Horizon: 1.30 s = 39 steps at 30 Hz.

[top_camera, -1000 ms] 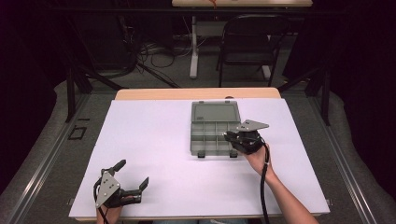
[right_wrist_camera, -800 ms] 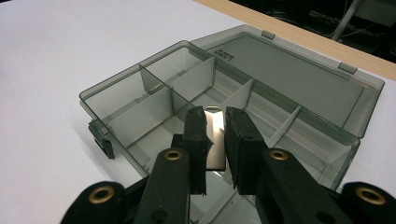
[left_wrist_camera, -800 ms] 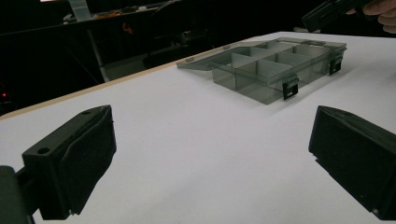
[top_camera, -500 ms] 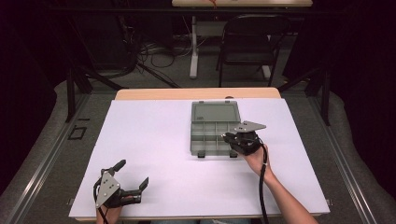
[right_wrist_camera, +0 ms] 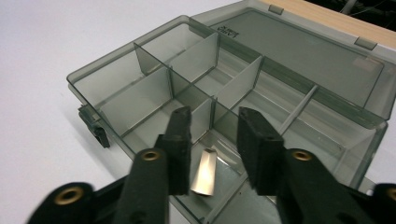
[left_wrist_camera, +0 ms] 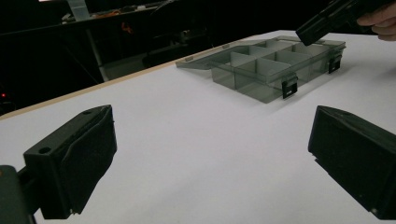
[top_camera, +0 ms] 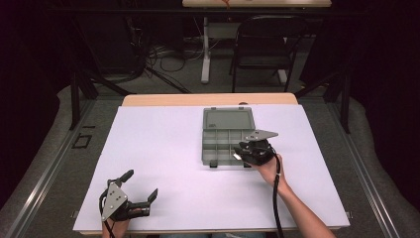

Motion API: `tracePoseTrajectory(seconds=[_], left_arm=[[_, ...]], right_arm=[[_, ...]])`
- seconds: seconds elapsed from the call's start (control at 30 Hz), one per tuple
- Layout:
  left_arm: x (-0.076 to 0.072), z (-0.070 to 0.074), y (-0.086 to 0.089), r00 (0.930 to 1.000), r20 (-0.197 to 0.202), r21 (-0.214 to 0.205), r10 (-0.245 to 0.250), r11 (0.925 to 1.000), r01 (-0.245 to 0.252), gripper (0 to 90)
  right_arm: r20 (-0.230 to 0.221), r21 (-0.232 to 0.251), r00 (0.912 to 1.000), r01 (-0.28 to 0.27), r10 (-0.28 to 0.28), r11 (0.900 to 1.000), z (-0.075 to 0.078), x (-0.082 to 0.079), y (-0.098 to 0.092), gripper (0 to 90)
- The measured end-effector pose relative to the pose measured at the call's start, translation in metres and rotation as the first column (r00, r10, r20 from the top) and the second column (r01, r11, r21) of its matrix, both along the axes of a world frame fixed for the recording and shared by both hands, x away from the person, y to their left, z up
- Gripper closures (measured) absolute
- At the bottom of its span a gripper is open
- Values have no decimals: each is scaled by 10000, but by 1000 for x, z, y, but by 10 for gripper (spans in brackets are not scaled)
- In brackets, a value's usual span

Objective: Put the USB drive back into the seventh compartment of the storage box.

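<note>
A lab: black curtains (top_camera: 29, 59); floor cables (top_camera: 168, 57); white-covered worktable (top_camera: 163, 148).

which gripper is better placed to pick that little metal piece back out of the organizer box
Right. The right gripper hangs over the metal piece inside the organizer box; the left gripper rests far off.

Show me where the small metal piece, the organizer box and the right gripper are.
small metal piece (right_wrist_camera: 205, 173): right gripper view, middle of its shiny face.
organizer box (top_camera: 218, 147): high view, a divider.
right gripper (right_wrist_camera: 213, 140): right gripper view, midway between its fingertips.
</note>
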<state>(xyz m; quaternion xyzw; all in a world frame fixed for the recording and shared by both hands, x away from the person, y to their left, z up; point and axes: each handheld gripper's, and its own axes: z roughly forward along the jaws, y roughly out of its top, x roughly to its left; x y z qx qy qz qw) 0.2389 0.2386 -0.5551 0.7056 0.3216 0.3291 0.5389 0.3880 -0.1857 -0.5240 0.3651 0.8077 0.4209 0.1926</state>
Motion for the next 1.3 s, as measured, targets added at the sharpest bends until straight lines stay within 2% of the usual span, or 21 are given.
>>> tracePoseTrajectory(seconds=[0.1,0.13,0.27,0.4,0.57,0.87,1.3], left_arm=[[0,0,0,10000,-6,4,3,10000,-3,12],[0,0,0,10000,-3,17,-5,10000,5,13],[0,0,0,10000,-23,8,-10,10000,10,13],[0,0,1,10000,-22,11,-1,10000,1,14],[0,0,0,10000,-6,-38,-3,10000,3,15],[0,0,0,10000,-24,-44,5,10000,-5,15],[0,0,0,10000,-32,-12,14,10000,-14,15]], right_arm=[[30,117,9999,-163,163,9998,6,-2,-3,497],[-12,130,9998,-211,211,9997,7,-3,-4,431],[-370,85,9972,-652,654,9978,11,-7,-6,269],[-545,-17,9934,-1007,1005,9949,14,-12,-6,167],[-433,-11,9906,-1298,1296,9915,16,-23,-10,83],[-256,73,9858,-1657,1658,9862,17,-41,-17,1],[-93,232,9852,-1711,1714,9850,14,-68,-34,0]])
